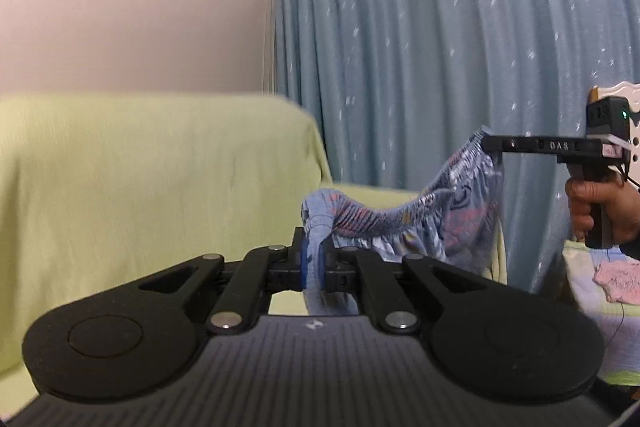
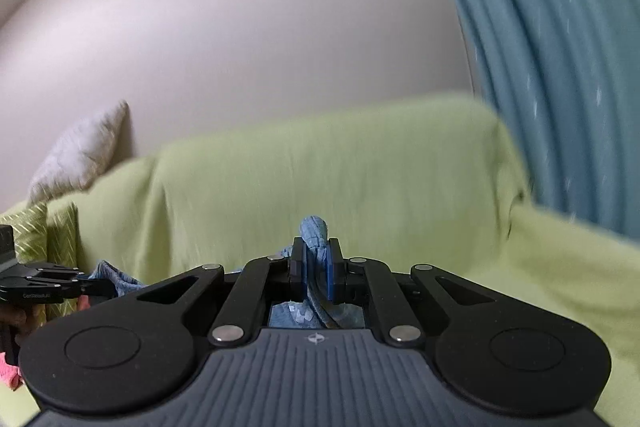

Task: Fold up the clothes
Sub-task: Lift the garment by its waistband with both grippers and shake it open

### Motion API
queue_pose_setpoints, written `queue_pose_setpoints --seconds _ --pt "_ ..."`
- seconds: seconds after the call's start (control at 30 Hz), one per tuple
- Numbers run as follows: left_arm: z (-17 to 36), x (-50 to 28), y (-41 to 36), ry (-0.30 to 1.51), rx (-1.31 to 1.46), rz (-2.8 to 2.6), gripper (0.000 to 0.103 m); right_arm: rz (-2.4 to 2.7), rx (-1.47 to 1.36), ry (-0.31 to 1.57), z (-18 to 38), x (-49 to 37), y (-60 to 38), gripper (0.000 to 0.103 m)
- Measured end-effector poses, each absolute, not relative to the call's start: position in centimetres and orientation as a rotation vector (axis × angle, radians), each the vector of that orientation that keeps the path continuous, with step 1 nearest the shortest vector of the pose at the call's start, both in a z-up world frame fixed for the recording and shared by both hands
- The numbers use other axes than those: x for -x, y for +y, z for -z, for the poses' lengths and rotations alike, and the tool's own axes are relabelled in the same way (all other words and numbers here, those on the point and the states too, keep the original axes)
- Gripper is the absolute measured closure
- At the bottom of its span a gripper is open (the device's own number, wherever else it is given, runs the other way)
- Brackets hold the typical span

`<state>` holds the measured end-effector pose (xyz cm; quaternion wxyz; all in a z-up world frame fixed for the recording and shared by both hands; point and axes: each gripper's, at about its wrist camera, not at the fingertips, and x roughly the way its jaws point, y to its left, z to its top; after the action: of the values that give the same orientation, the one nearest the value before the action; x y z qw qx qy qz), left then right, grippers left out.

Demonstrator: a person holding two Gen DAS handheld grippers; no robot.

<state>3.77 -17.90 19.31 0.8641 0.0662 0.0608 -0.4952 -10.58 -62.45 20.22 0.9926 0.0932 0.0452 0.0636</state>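
Note:
A blue patterned garment with a gathered elastic waistband hangs in the air between both grippers. My left gripper is shut on one end of the waistband, blue cloth bunched between its pads. In the left wrist view my right gripper pinches the other end, higher at the right, with a hand on its handle. The right wrist view shows my right gripper shut on a roll of the blue cloth. At the left edge of that view, my left gripper holds blue fabric.
A sofa under a light green cover fills the space ahead. A blue curtain hangs behind it at the right. A pale cushion leans on the sofa's left end. Pink cloth lies on a patterned surface at the right.

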Motion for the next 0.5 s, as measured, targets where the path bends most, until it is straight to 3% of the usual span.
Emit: queue_pose_setpoints --seconds 0.27,0.37,0.5 --pt "-26.2 -4.8 -20.2 0.053 -0.163 1.014 0.1 -0.101 -0.109 -0.078 -26.1 15.5 -61.8 0.095" --pt "-25.7 -8.6 -23.4 0.094 -0.183 0.988 0.1 -0.099 -0.087 -0.078 -27.0 13.0 -62.9 0.095" --pt "-20.7 -17.7 -29.0 0.21 -0.181 0.952 0.099 -0.091 -0.099 -0.019 -25.5 5.9 -65.7 0.095"
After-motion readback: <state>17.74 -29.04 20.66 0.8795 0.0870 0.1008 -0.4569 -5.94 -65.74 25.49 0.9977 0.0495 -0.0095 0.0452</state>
